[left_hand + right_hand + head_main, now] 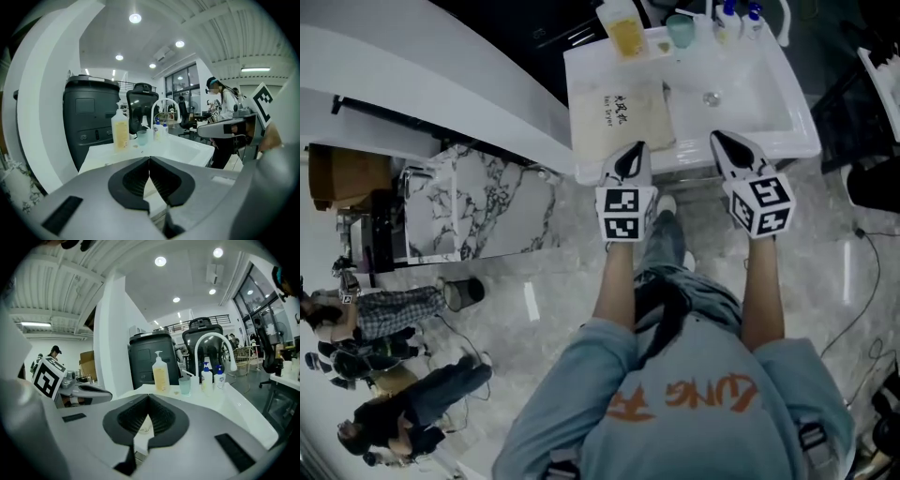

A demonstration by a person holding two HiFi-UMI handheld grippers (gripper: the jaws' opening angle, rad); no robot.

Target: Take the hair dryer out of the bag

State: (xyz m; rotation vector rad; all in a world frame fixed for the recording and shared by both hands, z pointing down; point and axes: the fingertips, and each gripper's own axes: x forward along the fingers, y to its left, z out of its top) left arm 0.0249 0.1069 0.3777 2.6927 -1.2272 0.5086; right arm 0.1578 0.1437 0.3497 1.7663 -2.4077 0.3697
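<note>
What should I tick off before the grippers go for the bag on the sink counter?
1. The bag lies flat on the sink counter, beside the basin: ok.
2. The left gripper is empty, jaws together: ok.
3. The right gripper is empty, jaws together: ok.
4. Jaws open enough to grasp: not ok, both shut.
5. Bag's opening located: cannot tell.
6. The hair dryer is seen inside: cannot tell.

Inside of bag (617,117) out of sight; blue-capped bottles (728,13) half beyond head view's top edge.
</note>
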